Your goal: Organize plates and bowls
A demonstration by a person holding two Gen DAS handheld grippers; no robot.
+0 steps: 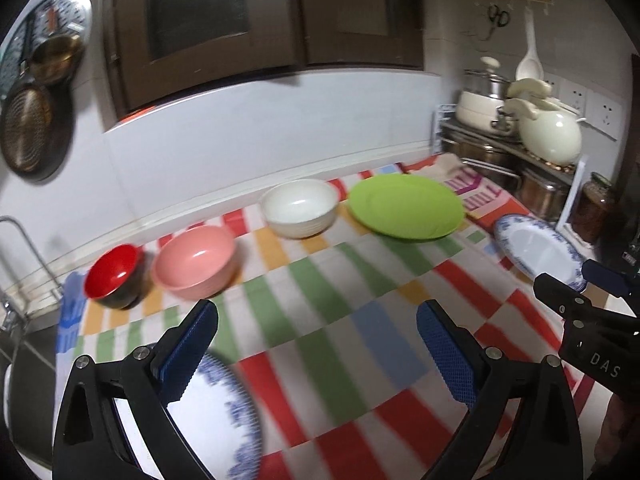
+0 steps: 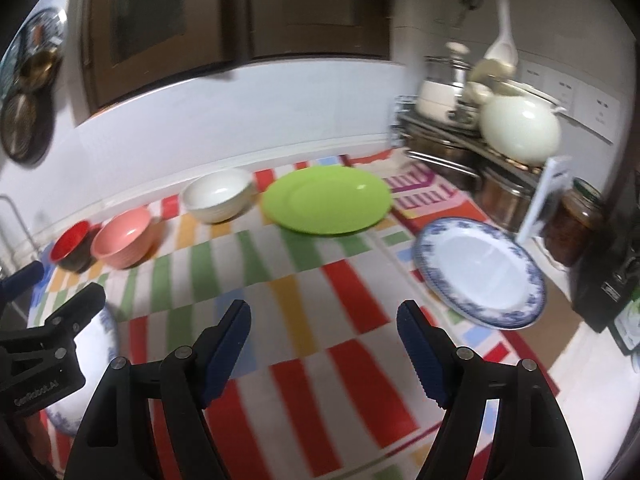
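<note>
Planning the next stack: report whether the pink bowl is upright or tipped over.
Upright. The pink bowl sits on its base on the striped cloth, mouth up, its empty inside showing, between the red bowl and the white bowl.

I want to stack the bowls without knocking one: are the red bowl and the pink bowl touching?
Cannot tell. In both wrist views the red bowl sits right beside the pink bowl, but blur hides any gap or contact.

Glossy green plate (image 2: 326, 200), woven cloth (image 2: 304, 320)

near blue-rimmed plate (image 1: 224, 412) blurred, edge-cropped
</note>
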